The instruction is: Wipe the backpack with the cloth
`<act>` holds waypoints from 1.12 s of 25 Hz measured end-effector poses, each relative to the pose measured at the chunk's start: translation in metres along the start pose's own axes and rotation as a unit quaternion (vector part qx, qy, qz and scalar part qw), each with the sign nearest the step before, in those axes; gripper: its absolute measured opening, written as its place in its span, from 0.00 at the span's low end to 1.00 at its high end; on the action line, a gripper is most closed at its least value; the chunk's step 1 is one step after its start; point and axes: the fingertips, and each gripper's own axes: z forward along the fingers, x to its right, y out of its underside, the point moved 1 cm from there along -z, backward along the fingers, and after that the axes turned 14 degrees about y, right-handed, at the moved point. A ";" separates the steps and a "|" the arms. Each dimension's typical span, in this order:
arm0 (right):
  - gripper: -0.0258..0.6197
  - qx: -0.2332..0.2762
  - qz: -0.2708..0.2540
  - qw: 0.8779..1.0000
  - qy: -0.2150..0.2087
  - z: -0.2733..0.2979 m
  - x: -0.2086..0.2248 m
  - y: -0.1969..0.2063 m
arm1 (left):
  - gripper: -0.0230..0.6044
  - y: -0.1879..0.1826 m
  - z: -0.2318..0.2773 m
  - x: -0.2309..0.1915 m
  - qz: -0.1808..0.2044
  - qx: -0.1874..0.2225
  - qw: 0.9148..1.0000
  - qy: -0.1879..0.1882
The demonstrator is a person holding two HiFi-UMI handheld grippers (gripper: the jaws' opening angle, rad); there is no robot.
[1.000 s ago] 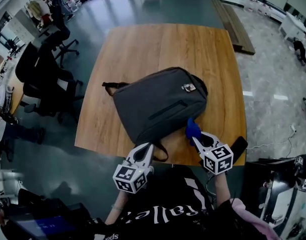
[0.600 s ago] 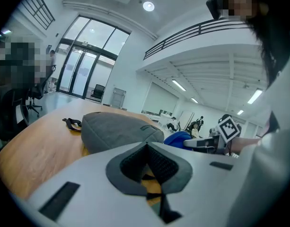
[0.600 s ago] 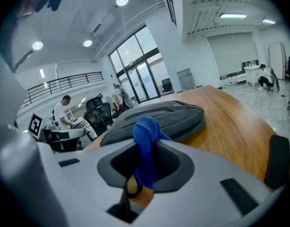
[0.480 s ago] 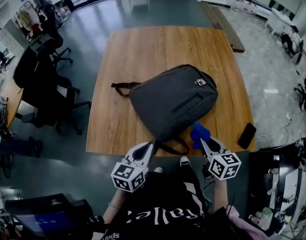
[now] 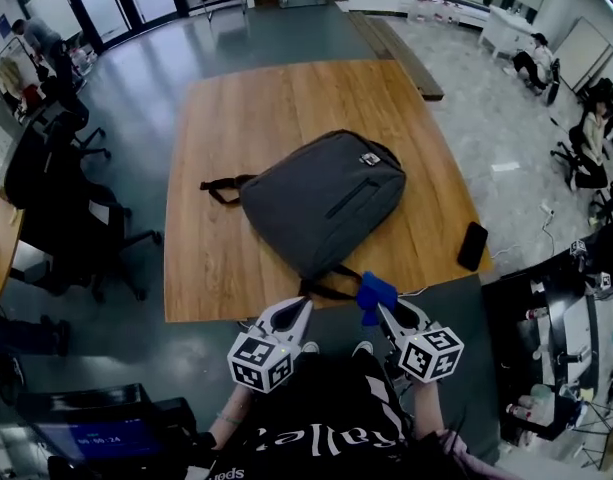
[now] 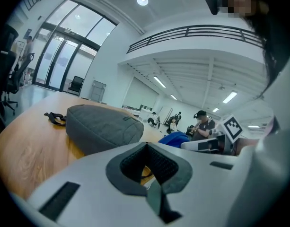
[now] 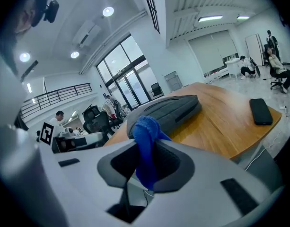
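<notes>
The backpack (image 5: pixel 321 200) lies flat, a little right of centre on the wooden worktop (image 5: pixel 246 108), its front face up and its lower strap loop (image 5: pixel 331 286) trailing toward the near edge. And the blue cloth (image 5: pixel 374 291) is off it now! A second ago it sat against the bag's near corner. Half a second ago it had slid down beside the strap. Now it hangs right at the worktop's near edge, clear of the grey fabric.

The right gripper (image 5: pixel 381 308) has pulled back toward the person, jaws clamped on the cloth, a bunched fold standing up between them in its own view. The left gripper (image 5: pixel 302 308) waits alongside at the edge, jaws closed together on nothing and touching no part of the bag.

Further out, a dark phone (image 5: pixel 473 246) rests near the worktop's right corner, well apart from the bag.

So what does the retreat mean? By my reading, a wiping stroke has run off the bag's near end. Either that's the finish, or the cloth must travel back up for another pass.
</notes>
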 end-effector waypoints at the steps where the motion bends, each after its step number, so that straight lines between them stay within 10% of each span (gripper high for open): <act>1: 0.14 0.002 0.002 1.000 -0.001 -0.002 0.000 0.001 | 0.03 0.000 0.002 0.003 0.002 0.000 1.000 0.003; 28: 0.14 0.005 -0.025 0.997 -0.069 -0.159 0.053 0.061 | 0.03 0.069 0.038 0.178 -0.005 0.015 1.000 -0.011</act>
